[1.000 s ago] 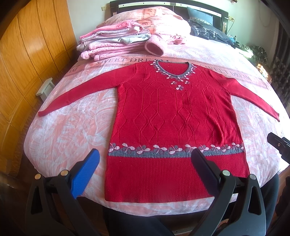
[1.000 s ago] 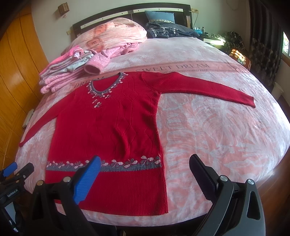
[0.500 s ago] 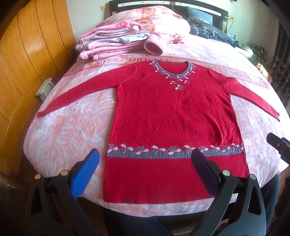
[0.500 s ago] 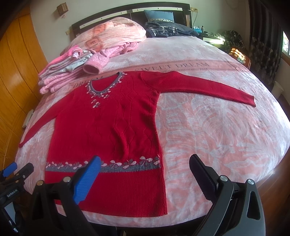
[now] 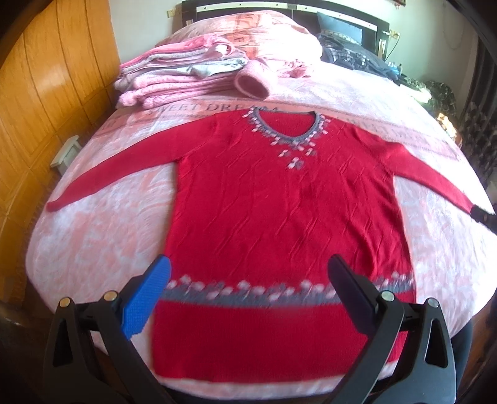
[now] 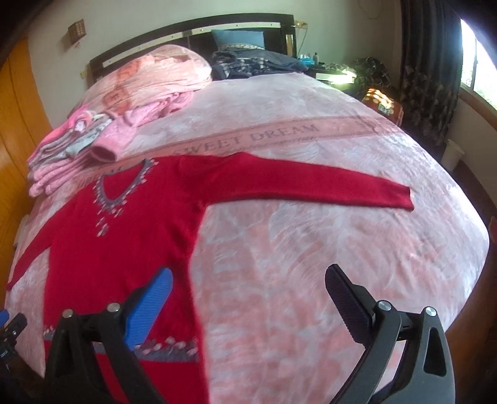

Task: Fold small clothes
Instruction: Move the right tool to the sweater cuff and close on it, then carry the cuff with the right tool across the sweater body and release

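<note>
Hovering over the hem of a red knitted long-sleeved sweater (image 5: 279, 199) lying flat on the pink patterned bed cover (image 5: 102, 223), the left gripper (image 5: 248, 279) is spreading its fingers wide, empty. Right wrist view: the right gripper (image 6: 248, 289) is also gaping wide, empty, beside the sweater's right side; folded pink clothes pile (image 6: 62, 155) is sitting near the neckline.

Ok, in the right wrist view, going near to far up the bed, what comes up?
Right gripper, open → red sweater lying flat, sleeves spread → stack of folded pink clothes → pink pillow → dark headboard.
</note>
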Available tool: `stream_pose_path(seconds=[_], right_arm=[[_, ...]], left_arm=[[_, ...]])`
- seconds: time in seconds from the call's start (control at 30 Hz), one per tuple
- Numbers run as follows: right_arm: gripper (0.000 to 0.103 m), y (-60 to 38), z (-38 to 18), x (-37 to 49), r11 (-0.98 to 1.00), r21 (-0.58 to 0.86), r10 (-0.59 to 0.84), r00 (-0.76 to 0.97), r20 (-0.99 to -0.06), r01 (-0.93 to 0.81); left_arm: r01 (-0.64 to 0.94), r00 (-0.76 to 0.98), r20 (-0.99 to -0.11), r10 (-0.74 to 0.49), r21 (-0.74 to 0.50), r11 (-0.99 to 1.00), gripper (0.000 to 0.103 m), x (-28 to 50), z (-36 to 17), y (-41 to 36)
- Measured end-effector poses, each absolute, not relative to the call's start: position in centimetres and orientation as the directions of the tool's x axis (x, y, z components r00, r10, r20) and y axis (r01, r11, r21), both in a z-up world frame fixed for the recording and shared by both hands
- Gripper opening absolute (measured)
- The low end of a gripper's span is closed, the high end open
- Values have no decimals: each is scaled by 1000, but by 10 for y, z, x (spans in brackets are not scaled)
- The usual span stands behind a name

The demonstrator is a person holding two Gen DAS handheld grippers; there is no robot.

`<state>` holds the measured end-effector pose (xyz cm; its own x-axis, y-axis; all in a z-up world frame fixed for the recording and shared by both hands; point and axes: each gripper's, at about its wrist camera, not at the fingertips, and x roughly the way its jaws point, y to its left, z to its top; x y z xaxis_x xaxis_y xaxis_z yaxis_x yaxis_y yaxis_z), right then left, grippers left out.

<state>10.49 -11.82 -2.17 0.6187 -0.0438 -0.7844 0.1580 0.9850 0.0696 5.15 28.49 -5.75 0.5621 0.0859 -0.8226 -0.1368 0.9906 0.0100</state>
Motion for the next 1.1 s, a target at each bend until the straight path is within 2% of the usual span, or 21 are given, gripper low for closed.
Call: stream_pose_path(seconds=[0.13, 0.33, 0.4, 0.67, 0.73, 0.8, 0.9, 1.0, 1.03, 1.07, 1.1], right_arm=[[99, -184, -31, 154, 973, 118, -30, 610, -792, 201], [99, -295, -68, 226, 935, -19, -207, 504, -838, 353], [99, -339, -86, 245, 920, -27, -219, 455, -863, 392], [95, -451, -150, 275, 881, -8, -169, 299, -939, 473], [95, -467, -159, 273, 872, 78, -92, 319, -943, 483], [93, -470, -159, 271, 874, 105, -71, 338, -938, 475], [76, -465, -158, 271, 892, 98, -72, 353, -933, 441], [44, -450, -151, 268, 911, 99, -60, 366, -929, 401], [21, -448, -150, 267, 914, 126, -31, 377, -926, 385], [8, -448, -150, 270, 913, 166, 8, 390, -921, 372], [8, -446, -148, 270, 910, 194, 35, 399, -917, 367]], left_arm=[[-135, 556, -826, 95, 23, 991, 100, 86, -66, 270], [-136, 543, -836, 82, 8, 991, 100, 134, -80, 249], [-134, 535, -841, 80, 8, 991, 100, 145, -86, 242], [-122, 497, -863, 88, 31, 992, 100, 172, -113, 222], [-119, 489, -868, 89, 34, 992, 100, 174, -118, 220], [-113, 479, -873, 90, 40, 993, 100, 175, -123, 216], [-107, 468, -879, 88, 43, 993, 100, 175, -127, 212], [-103, 469, -880, 80, 35, 994, 100, 174, -127, 209], [-102, 472, -878, 77, 33, 994, 100, 174, -126, 209], [-101, 475, -876, 76, 32, 994, 100, 173, -125, 209], [-99, 480, -874, 76, 32, 995, 100, 171, -123, 209]])
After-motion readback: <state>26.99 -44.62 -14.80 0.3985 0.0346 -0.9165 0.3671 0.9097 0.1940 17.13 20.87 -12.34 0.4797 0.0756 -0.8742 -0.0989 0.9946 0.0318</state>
